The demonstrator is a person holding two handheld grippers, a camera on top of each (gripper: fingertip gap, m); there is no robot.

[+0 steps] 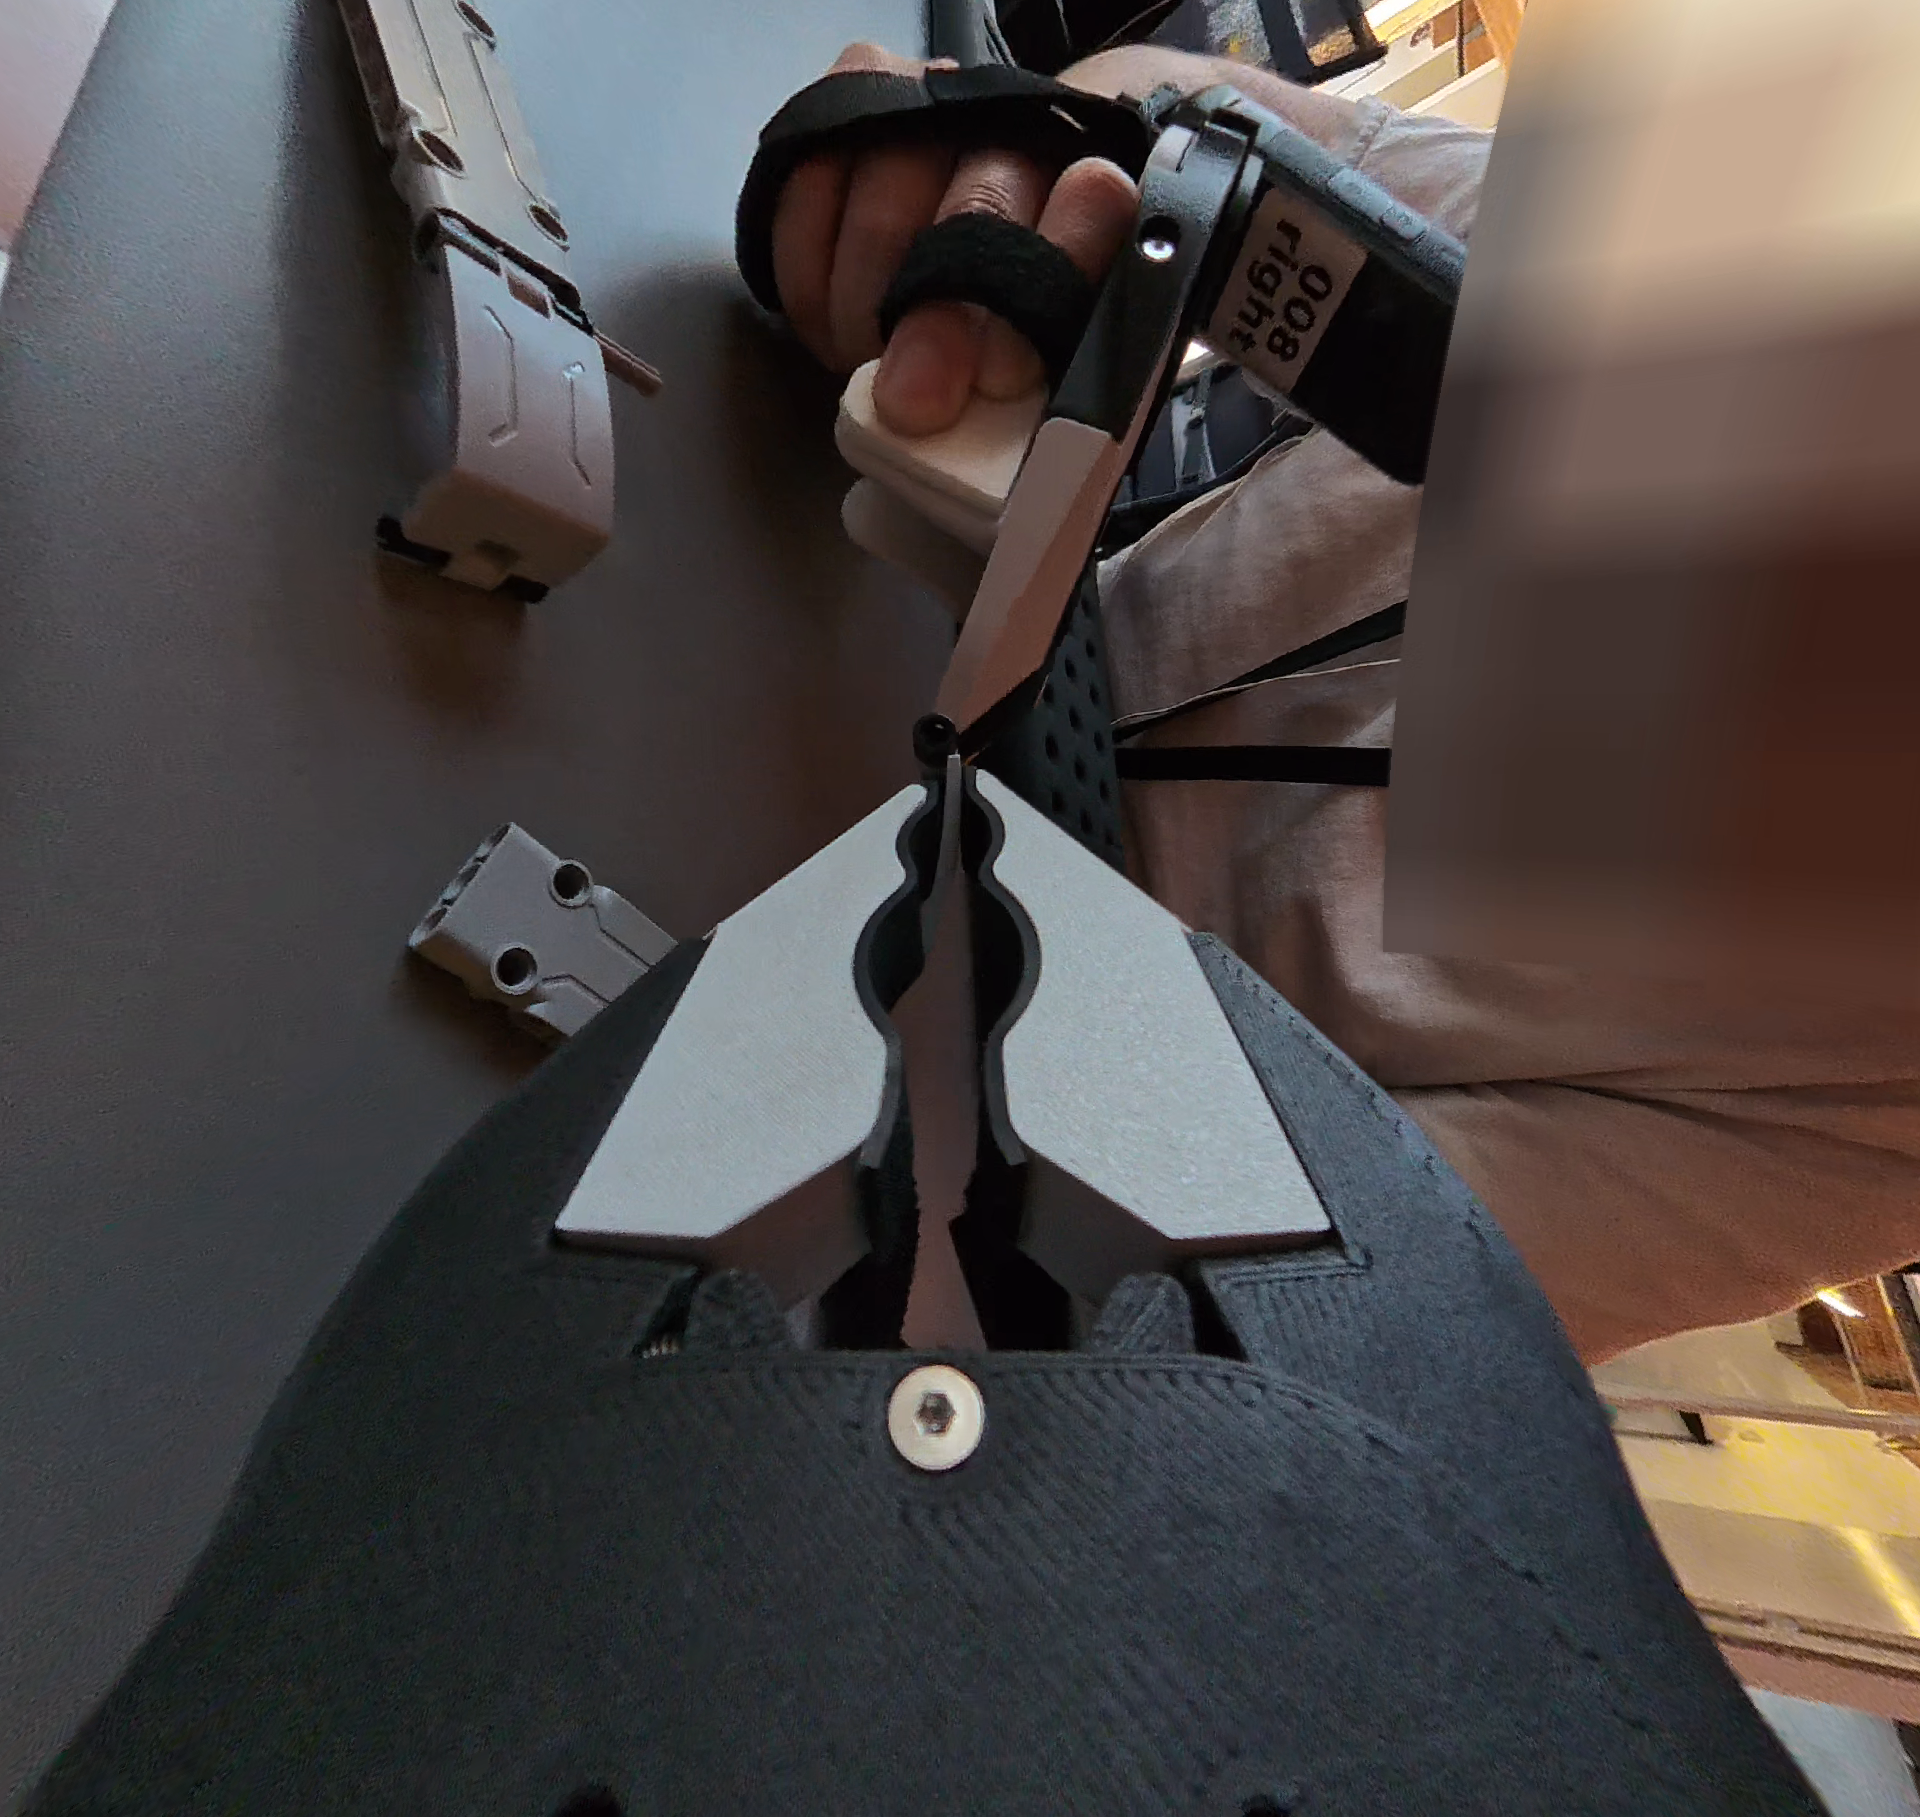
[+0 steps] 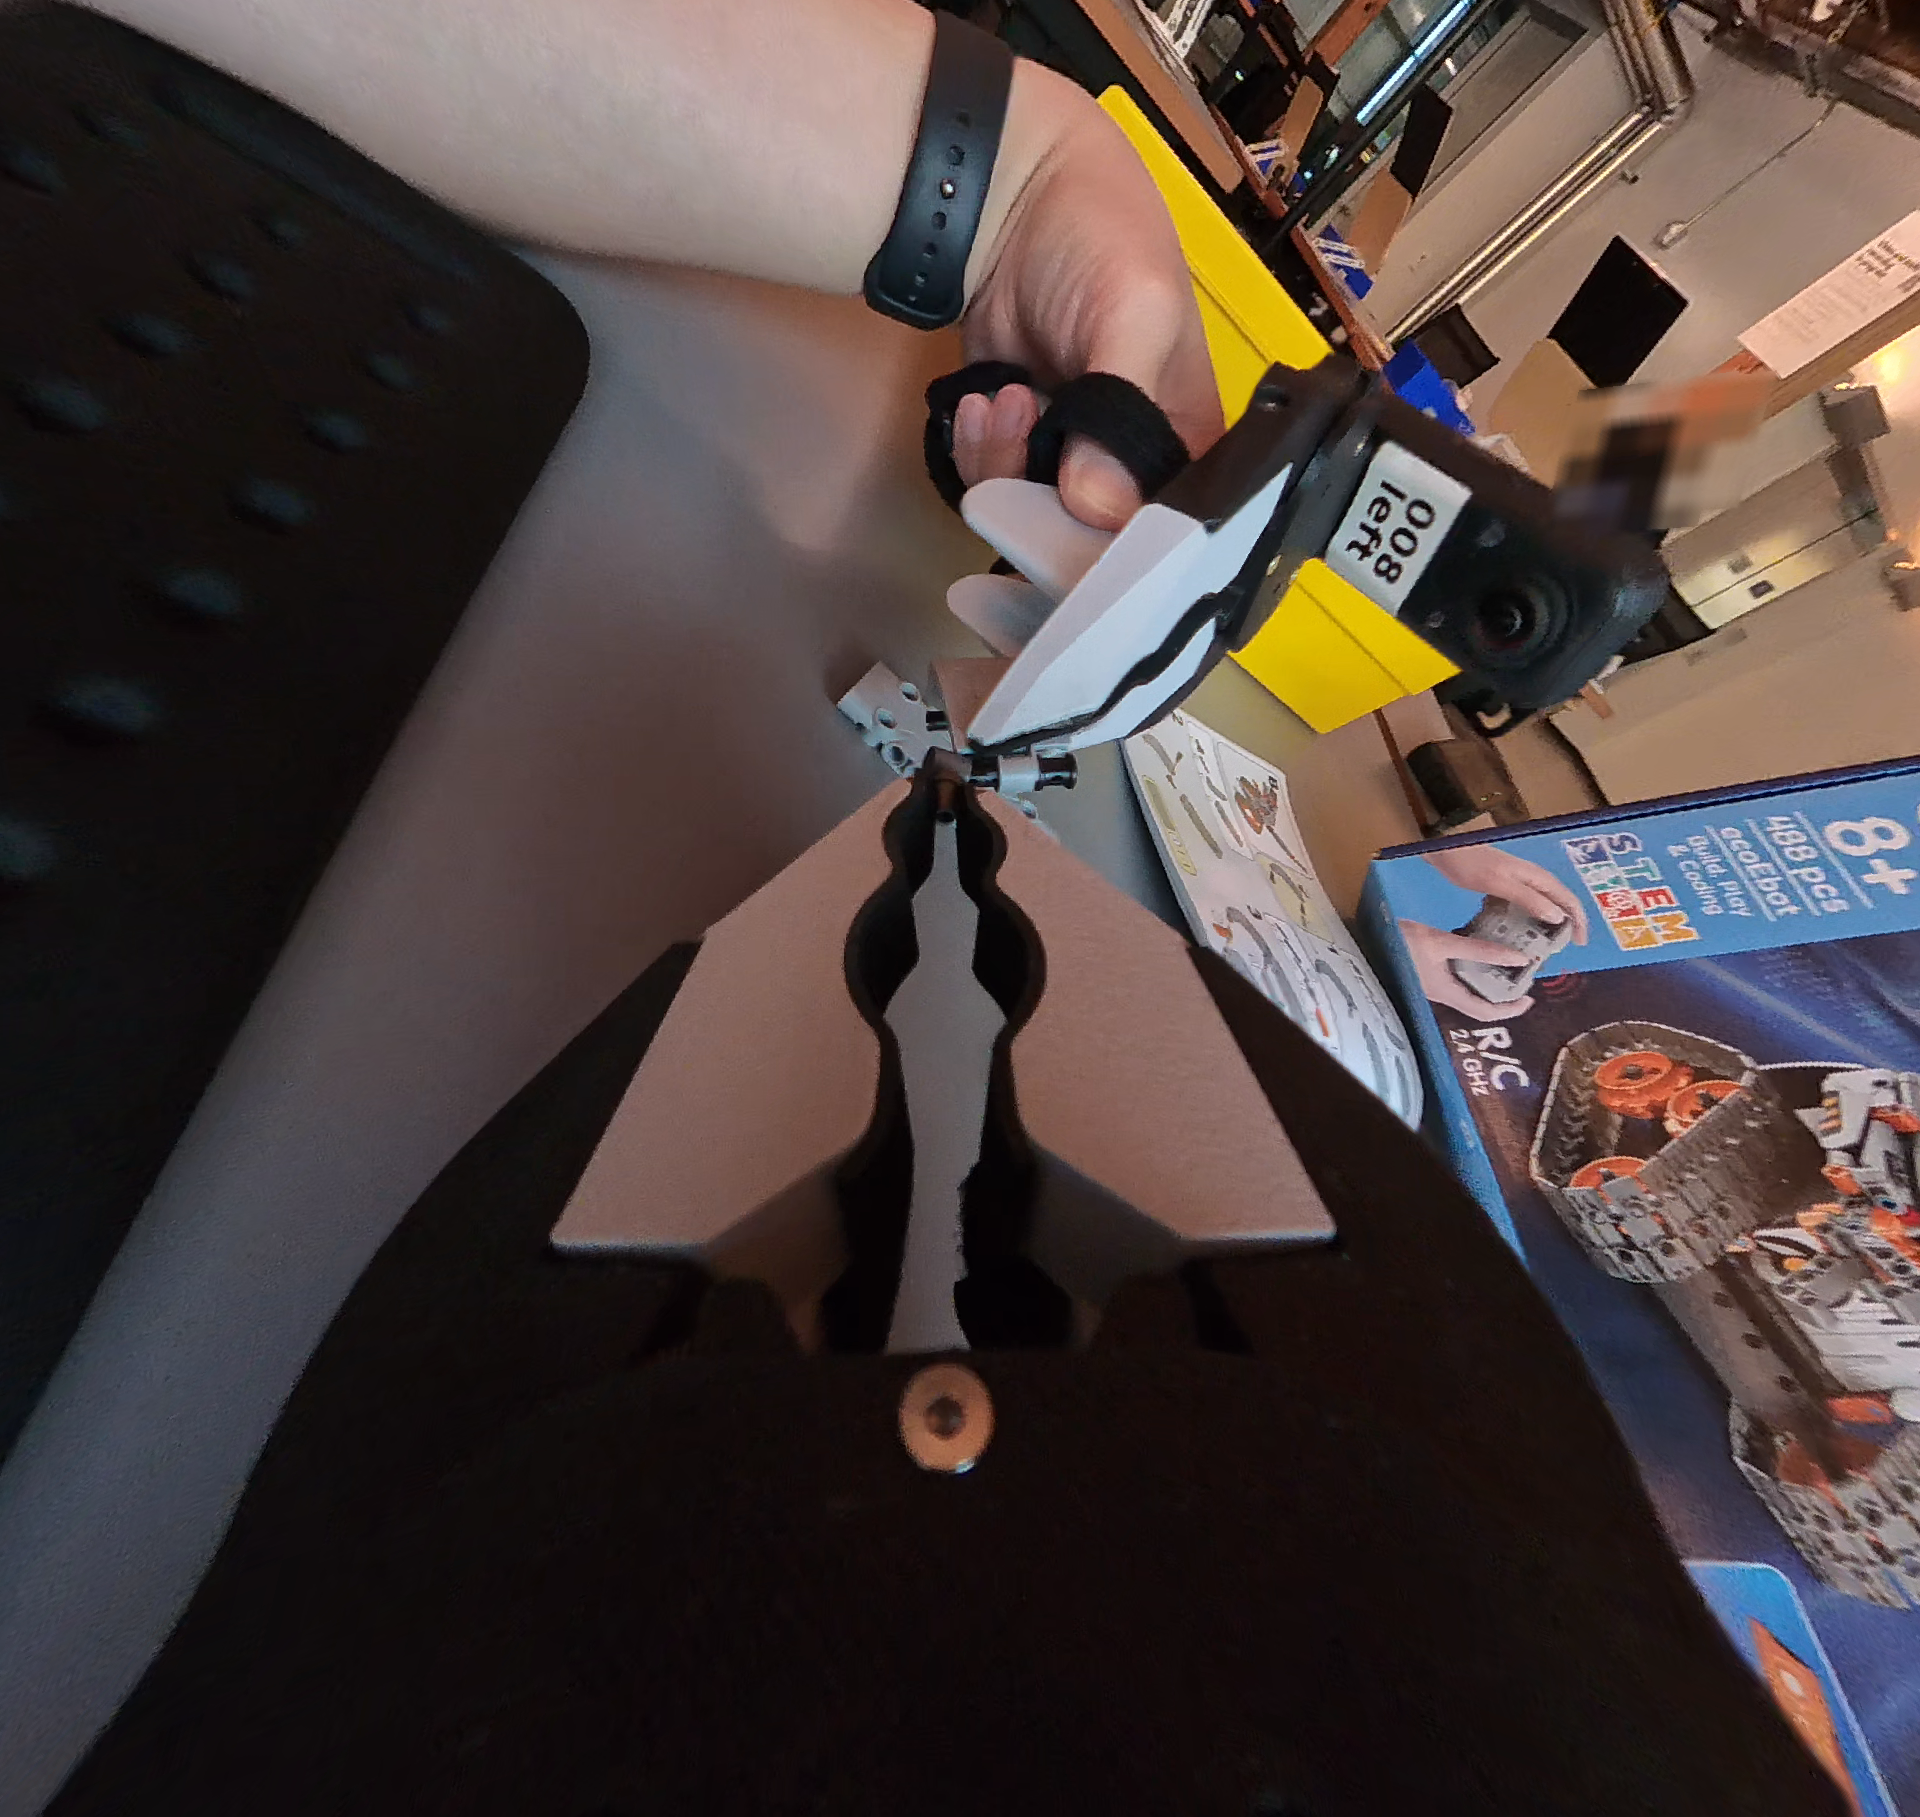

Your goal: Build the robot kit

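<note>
Room: a workshop with wooden shelving (image 2: 1174, 32), metal ducting and a yellow bin (image 2: 1247, 313) behind the work area.
Table: a dark grey table (image 1: 208, 728) in the left wrist view; the same surface looks pale grey-beige (image 2: 675, 520) in the right wrist view.
Left hand-held gripper: the left hand-held gripper (image 1: 948, 780) is clenched on a thin dark pin (image 1: 932, 731) whose round end stands just past its tips; from the other side, the left hand-held gripper (image 2: 987, 744) pinches a short grey-and-black axle piece (image 2: 1023, 768).
Right hand-held gripper: the right hand-held gripper (image 2: 940, 796) is closed to a narrow slit at the tips, meeting that small piece; whether it truly grips it or only touches it I cannot tell. In the left wrist view the right hand-held gripper (image 1: 961, 718) points tip to tip at the left one.
Only in the left wrist view: a long grey building-kit housing (image 1: 478, 292) lying flat, and a small grey block with round holes (image 1: 530, 926) near the fingers.
Only in the right wrist view: a blue kit box (image 2: 1662, 1092), an instruction booklet (image 2: 1278, 894), a black perforated chair back (image 2: 229, 520), a black wristband (image 2: 940, 178).
</note>
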